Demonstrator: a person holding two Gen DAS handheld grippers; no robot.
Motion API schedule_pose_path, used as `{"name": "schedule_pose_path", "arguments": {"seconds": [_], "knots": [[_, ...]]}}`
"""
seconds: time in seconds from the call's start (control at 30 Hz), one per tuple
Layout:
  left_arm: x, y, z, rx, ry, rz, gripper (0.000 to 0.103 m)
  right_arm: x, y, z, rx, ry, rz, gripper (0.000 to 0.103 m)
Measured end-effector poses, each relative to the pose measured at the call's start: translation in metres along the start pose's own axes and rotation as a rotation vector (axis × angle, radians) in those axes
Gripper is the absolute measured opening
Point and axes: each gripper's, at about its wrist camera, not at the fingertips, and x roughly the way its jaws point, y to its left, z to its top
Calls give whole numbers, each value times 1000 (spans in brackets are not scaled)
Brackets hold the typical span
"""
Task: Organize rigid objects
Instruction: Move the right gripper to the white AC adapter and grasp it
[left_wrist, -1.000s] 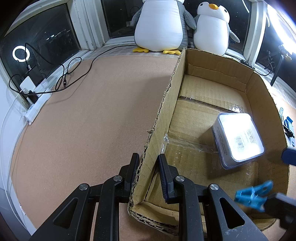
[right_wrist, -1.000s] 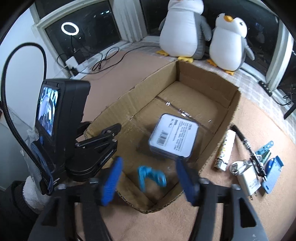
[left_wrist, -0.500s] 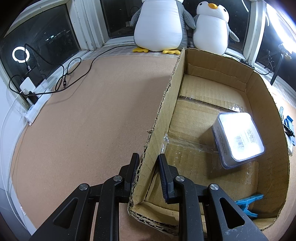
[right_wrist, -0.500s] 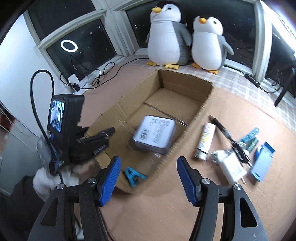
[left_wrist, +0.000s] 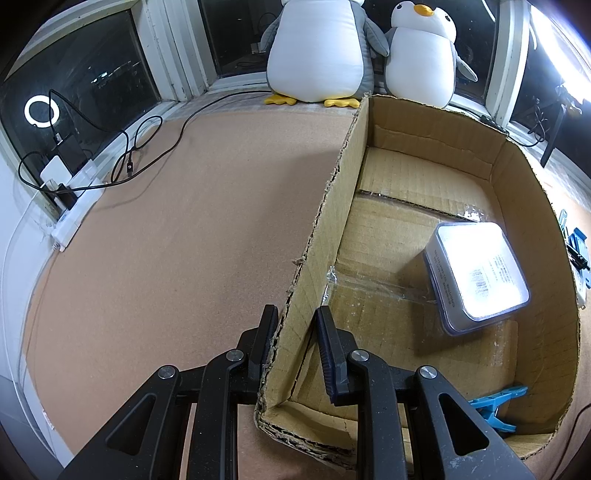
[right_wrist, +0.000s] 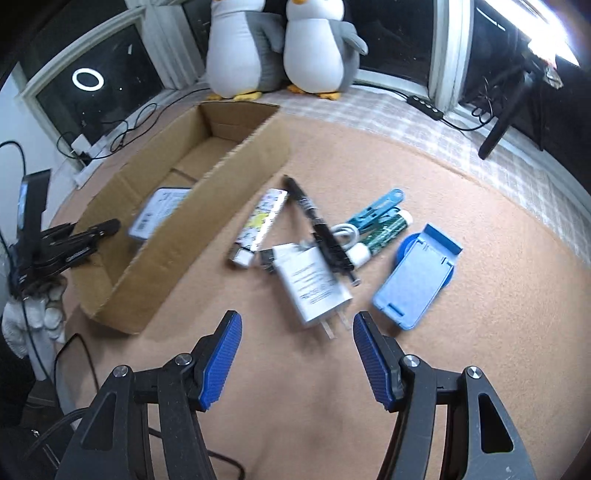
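Note:
My left gripper (left_wrist: 295, 332) is shut on the near left wall of the open cardboard box (left_wrist: 354, 192). Inside the box lie a clear lidded case with a white label (left_wrist: 480, 273) and a blue clip (left_wrist: 491, 406) in the near right corner. My right gripper (right_wrist: 297, 354) hangs open over the tan mat to the right of the box (right_wrist: 207, 206), with nothing between its fingers. Just beyond it lie a white charger (right_wrist: 314, 291), a blue phone stand (right_wrist: 417, 273), a patterned white tube (right_wrist: 262, 221), a black pen (right_wrist: 317, 229), a green stick (right_wrist: 384, 232) and another blue clip (right_wrist: 376, 210).
Two penguin plush toys (right_wrist: 280, 48) stand at the window behind the box. Black cables and a white power strip (left_wrist: 74, 218) run along the left wall. A black stand (right_wrist: 502, 122) leans at the right. A gloved hand (right_wrist: 33, 314) holds the left gripper.
My right gripper has swung from above the box to the right, over the loose items on the mat. The blue clip now lies in the box's near corner. The left gripper has stayed still.

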Motion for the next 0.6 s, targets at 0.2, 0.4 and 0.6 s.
{"name": "schedule_pose_path", "arguments": {"seconds": [0.2,0.4,0.6], "knots": [[0,0,0,-1,1,1,23,15,-7,10,-17,23,-1,59],[1,0,0,-3,0,1,24,26,-10,16,-21,46,11,59],[1,0,0,-3,0,1,24,36,-4,21,-50,64,13,58]]}}
